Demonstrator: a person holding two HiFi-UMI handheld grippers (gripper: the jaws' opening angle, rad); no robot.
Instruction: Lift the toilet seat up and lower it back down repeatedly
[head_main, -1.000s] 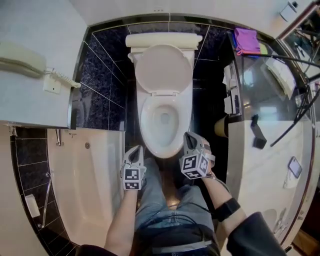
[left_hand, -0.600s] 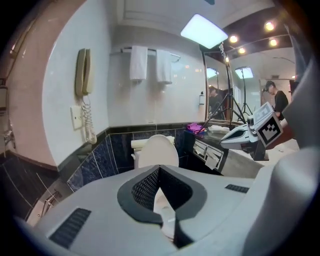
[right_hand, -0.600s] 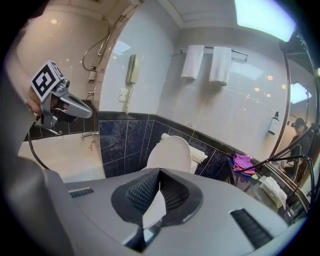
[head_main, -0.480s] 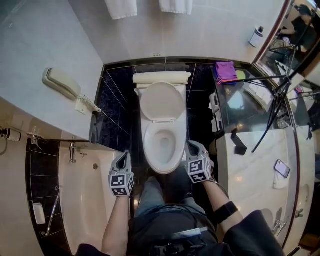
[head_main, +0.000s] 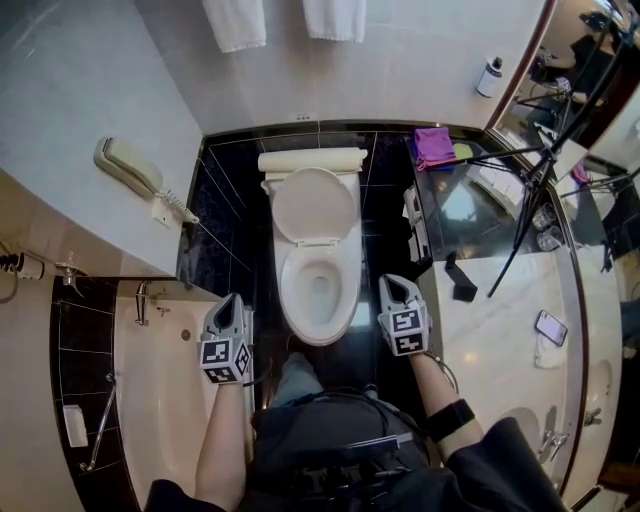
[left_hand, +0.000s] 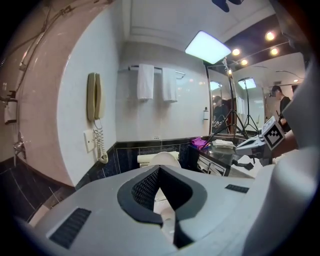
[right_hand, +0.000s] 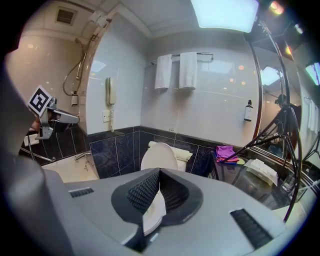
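a: what's sitting around the toilet?
b: a phone is hanging left of it, a purple cloth lying right. the toilet seat seems to be lying down, lid standing up.
a: grippers?
b: left gripper and right gripper are flanking it, both closed, empty, spreading wider than before.

Toilet between bathtub at left and counter at right; phone on left wall.
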